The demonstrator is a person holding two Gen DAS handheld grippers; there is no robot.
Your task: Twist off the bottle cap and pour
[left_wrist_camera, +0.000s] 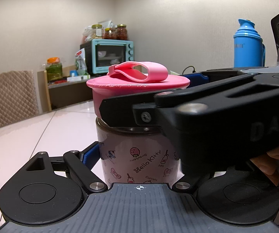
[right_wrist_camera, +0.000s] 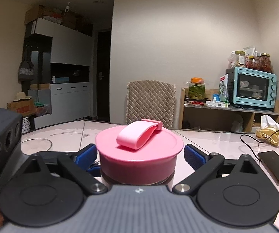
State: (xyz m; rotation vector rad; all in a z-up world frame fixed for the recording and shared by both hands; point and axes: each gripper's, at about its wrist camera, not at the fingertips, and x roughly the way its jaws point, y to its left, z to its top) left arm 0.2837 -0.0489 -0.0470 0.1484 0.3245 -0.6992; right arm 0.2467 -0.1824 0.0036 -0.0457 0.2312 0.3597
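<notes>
Gripped low around its body, the pink printed glass bottle (left_wrist_camera: 137,161) stands upright on the pale tiled counter (left_wrist_camera: 65,128), the left gripper (left_wrist_camera: 137,155) with its jaws pinching it from both sides. Higher up, the right gripper (right_wrist_camera: 140,155) straddles the round pink plastic cap (right_wrist_camera: 139,147) with its folded loop handle; its blue pads (right_wrist_camera: 192,155) stand spread just beside the cap's rim, not pressing it. Further right on the counter lies a black phone (right_wrist_camera: 275,165).
</notes>
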